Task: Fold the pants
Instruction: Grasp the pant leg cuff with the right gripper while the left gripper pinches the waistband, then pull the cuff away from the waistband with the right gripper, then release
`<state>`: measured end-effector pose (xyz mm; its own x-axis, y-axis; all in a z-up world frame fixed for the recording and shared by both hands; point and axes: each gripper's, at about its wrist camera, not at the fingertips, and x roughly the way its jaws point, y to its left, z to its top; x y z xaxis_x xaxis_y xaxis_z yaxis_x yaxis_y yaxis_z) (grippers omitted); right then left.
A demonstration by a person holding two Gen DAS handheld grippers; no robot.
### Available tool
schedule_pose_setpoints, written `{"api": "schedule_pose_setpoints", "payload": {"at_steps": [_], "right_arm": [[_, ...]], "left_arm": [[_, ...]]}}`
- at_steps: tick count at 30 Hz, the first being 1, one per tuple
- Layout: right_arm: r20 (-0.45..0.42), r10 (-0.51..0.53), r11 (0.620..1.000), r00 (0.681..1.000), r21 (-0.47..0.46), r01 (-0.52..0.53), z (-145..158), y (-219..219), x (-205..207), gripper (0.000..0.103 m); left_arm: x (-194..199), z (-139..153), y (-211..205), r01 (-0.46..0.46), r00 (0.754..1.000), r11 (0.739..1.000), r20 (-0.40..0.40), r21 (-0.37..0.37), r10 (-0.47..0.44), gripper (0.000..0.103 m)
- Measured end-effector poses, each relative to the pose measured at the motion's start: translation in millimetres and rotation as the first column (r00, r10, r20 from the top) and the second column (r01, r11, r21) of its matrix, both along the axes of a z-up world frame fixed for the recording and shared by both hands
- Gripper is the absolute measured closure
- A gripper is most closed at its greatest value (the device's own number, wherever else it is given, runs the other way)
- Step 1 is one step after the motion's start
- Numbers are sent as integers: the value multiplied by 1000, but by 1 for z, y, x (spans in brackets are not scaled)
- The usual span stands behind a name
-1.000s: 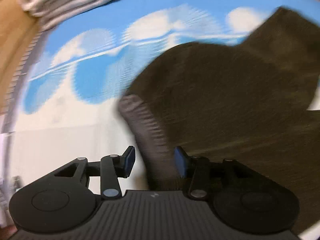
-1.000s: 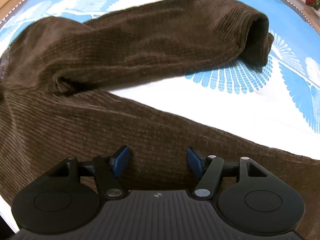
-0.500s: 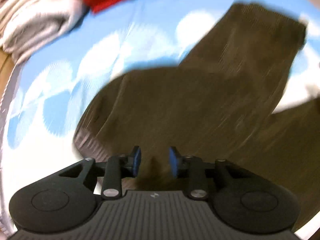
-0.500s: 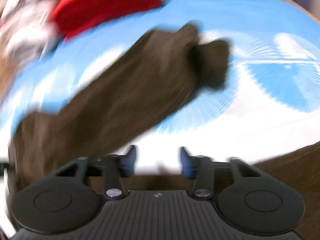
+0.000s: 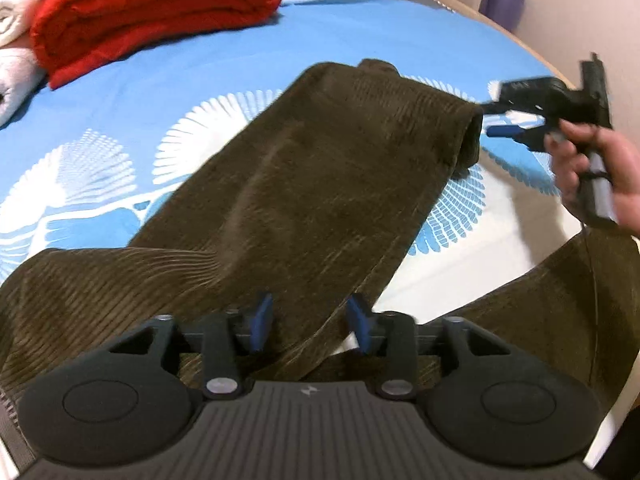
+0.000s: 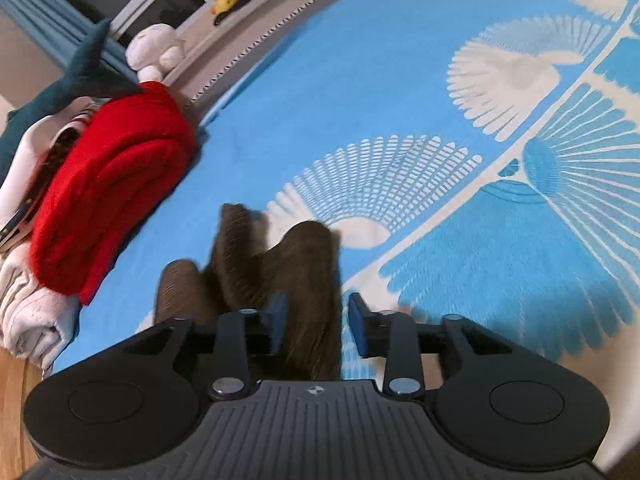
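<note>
Dark brown ribbed corduroy pants (image 5: 320, 184) lie spread on a bed covered by a bright blue blanket with white fan-shaped patterns (image 5: 120, 92). In the left wrist view one leg runs from near the camera up and to the right, ending in an open cuff, while the other leg reaches off along the lower right edge.

The left claw (image 5: 310, 322) hangs over the near part of that leg. Its blue pads stand apart, having just been opening, with corduroy lying under and between them but not pinched.

The right claw (image 6: 316, 324) sits at the cuff end. Its jaws have also just been opening; a bunched fold of the brown fabric (image 6: 304, 280) lies between them, close against the left pad, with a clear gap to the right pad, so it is released. From the left wrist view this claw (image 5: 504, 120) shows just beside the cuff, gripped by a bare hand (image 5: 592, 168).

A folded red fleece blanket (image 5: 152, 8) rests at the far side of the bed, touching a pile of white rolled towels (image 5: 16, 52).
</note>
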<state>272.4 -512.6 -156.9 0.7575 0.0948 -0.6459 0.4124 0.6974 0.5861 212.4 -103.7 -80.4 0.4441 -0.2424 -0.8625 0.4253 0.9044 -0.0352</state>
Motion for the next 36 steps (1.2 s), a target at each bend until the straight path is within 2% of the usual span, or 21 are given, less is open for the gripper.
{"api": "schedule_pose_setpoints", "payload": {"at_steps": [2,4,7,8,11,13,15,16,17,20,22,24,25,26,27,29,30,32,33,35,36], "right_arm": [[0,6,1000,1000,21,-6,-12,-5,17,57],[1,7,999,1000,33,-7,-21,-9,30,50],[0,28,999,1000,27,-28,-31,-8,46,49],[4,40,999,999,21,-40,-35,-9,52,49],[19,53,998,998,-42,-52,-35,-3,63,51],[21,62,997,998,-51,-60,-34,-1,68,77],[20,56,997,998,-56,-54,-34,0,69,91],[25,50,997,998,-59,-49,-32,-1,68,92],[35,41,998,999,-57,-39,-28,-2,66,92],[106,-25,996,994,-82,34,2,-15,53,94],[187,-93,989,978,-99,113,32,-31,34,94],[264,-220,953,939,-148,265,63,-49,3,94],[282,-314,913,907,-172,370,75,-58,-16,94],[271,-398,875,876,-175,452,80,-67,-32,94],[235,-473,842,849,-165,514,78,-77,-49,94],[112,-571,785,813,-215,581,63,-93,-74,94],[44,-591,780,805,-224,585,48,-103,-85,94],[-88,-585,806,807,-174,565,16,-125,-100,94],[-114,-597,800,794,-160,578,6,-132,-108,94],[-98,-608,793,788,-127,596,2,-140,-122,94],[-57,-602,796,796,-125,593,10,-140,-125,94]], "left_arm": [[5,-11,-1,2,1000,1000,-5,25,-1,42],[11,-25,-5,-2,1000,999,-21,32,3,40],[14,-39,-7,5,999,999,-46,48,-3,38],[15,-45,-11,14,999,998,-48,59,-12,34],[14,-61,-22,33,999,993,-36,111,-30,32],[14,-71,-26,39,999,990,-39,132,-35,32],[14,-80,-28,39,999,985,-18,165,-36,40],[15,-82,-27,45,999,985,-8,166,-44,59],[17,-80,-26,52,999,987,-18,150,-50,82],[21,-69,-22,18,1000,980,22,199,-23,88],[24,-59,-14,-7,999,982,32,187,1,88],[25,-51,-5,6,1000,988,14,152,-9,88],[24,-49,-2,37,999,992,-13,119,-36,88],[21,-48,-1,82,996,993,-45,86,-78,88],[18,-48,-2,117,992,989,-59,87,-112,88],[8,-52,-7,202,977,973,-95,109,-192,88],[5,-54,-8,227,970,968,-111,107,-215,88],[0,-56,-10,238,969,964,-101,118,-227,88],[0,-54,-11,239,969,965,-93,108,-230,88],[-1,-50,-10,241,968,968,-86,71,-235,86],[-3,-50,-11,247,966,967,-89,55,-242,85]]}}
